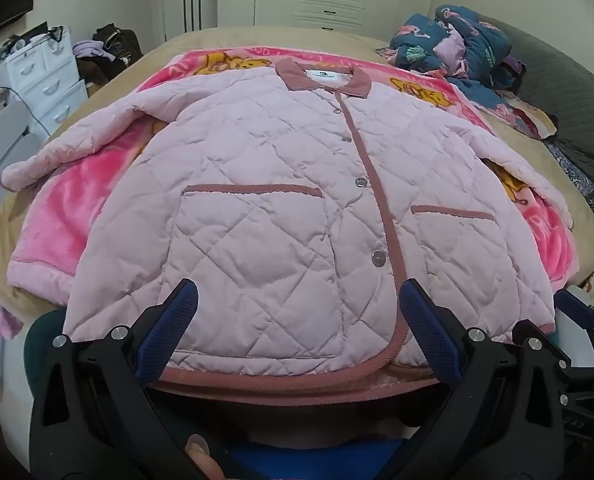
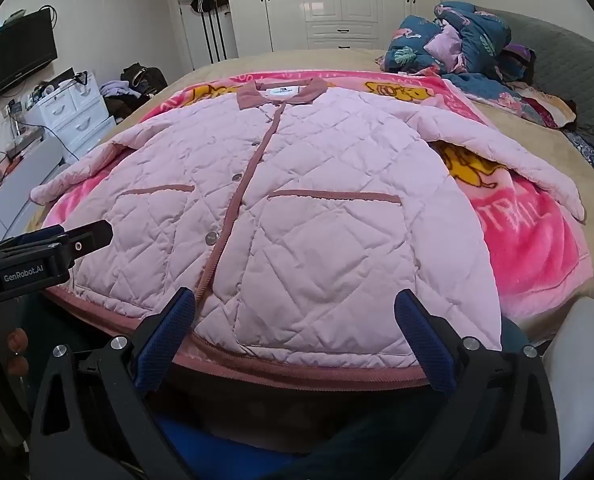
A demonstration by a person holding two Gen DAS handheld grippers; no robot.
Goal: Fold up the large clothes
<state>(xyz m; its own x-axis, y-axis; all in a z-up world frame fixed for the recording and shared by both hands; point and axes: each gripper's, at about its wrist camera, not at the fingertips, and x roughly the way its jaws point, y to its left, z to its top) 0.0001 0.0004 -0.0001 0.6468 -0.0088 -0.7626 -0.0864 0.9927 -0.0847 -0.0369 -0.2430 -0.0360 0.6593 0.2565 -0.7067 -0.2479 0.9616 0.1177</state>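
Pink quilted jacket flat on blanket, apparently buttoned, both grippers wide

one quilted jacket with two pockets and four snaps, one pink blanket, two tongs.

Before us, white wardrobes behind the tan bed (white drawers and dark television leftward).

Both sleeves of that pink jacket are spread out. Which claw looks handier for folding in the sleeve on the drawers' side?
Probably the left claw. It hangs open over the jacket hem nearer that sleeve; the right claw, also open, sits nearer the other sleeve.
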